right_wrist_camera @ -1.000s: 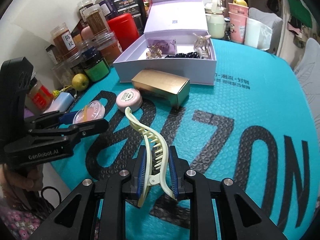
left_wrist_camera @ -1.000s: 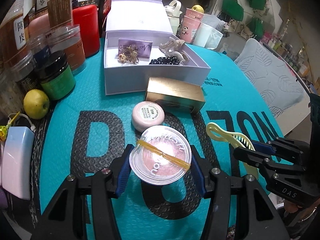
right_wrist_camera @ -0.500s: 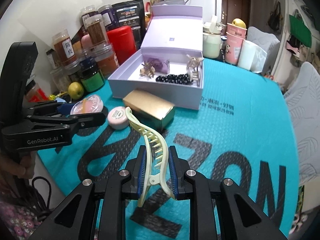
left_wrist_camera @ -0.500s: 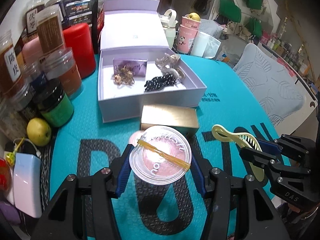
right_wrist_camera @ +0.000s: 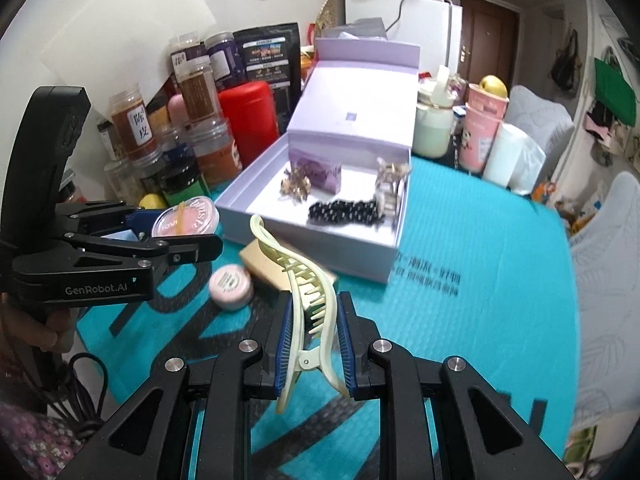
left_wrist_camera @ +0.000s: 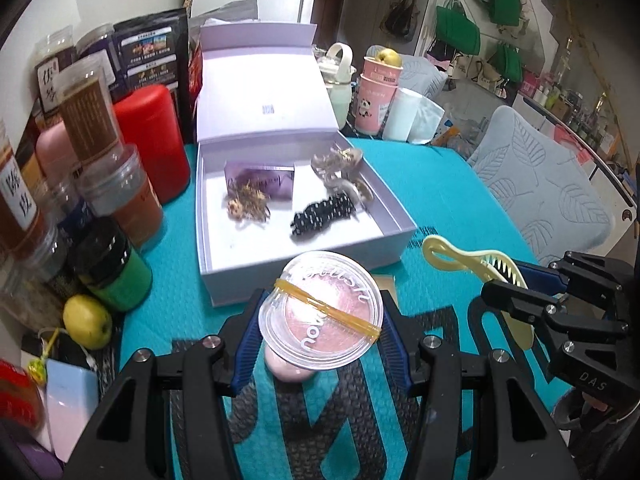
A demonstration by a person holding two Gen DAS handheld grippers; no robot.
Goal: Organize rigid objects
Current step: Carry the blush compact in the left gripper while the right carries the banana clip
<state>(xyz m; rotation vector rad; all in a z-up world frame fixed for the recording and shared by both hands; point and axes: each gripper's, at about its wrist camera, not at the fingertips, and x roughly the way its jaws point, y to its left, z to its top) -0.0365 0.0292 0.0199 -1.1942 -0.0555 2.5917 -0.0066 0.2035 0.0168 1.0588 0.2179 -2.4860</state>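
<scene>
A round clear case (left_wrist_camera: 321, 317) with pink inside and a yellow band across its lid is held tight between the blue pads of the left gripper (left_wrist_camera: 320, 334), up in the air, just in front of the near wall of the open purple box (left_wrist_camera: 304, 254). A pale yellow hair clip (right_wrist_camera: 306, 300) is squeezed between the pads of the right gripper (right_wrist_camera: 313, 342), also above the mat, with its long end pointing toward the box. In the left wrist view, the inside of the box is seen from above: a purple card (left_wrist_camera: 262, 179), a small gold hair piece (left_wrist_camera: 248, 206), a black beaded clip (left_wrist_camera: 323, 214) and a pale claw clip (left_wrist_camera: 340, 170) are lying in it. A small pink tin (right_wrist_camera: 231, 286) is mostly hidden under the clear case in that view, but in the right wrist view it is seen whole, resting on the mat just beside a gold box (right_wrist_camera: 266, 266). The gold box is barely seen in the left wrist view. Everything is set on a teal bumpy mat (right_wrist_camera: 472, 300) with big black letters. On the left, jars (left_wrist_camera: 116, 196), a red can (left_wrist_camera: 154, 142) and a yellow-green fruit (left_wrist_camera: 87, 321) are crowded together. Far behind the box, pink cups (right_wrist_camera: 482, 130) and a white roll (right_wrist_camera: 506, 158) are standing. Green bags (left_wrist_camera: 458, 34) are hung on the far wall, and a grey chair cushion (left_wrist_camera: 548, 196) is seen on the right.
</scene>
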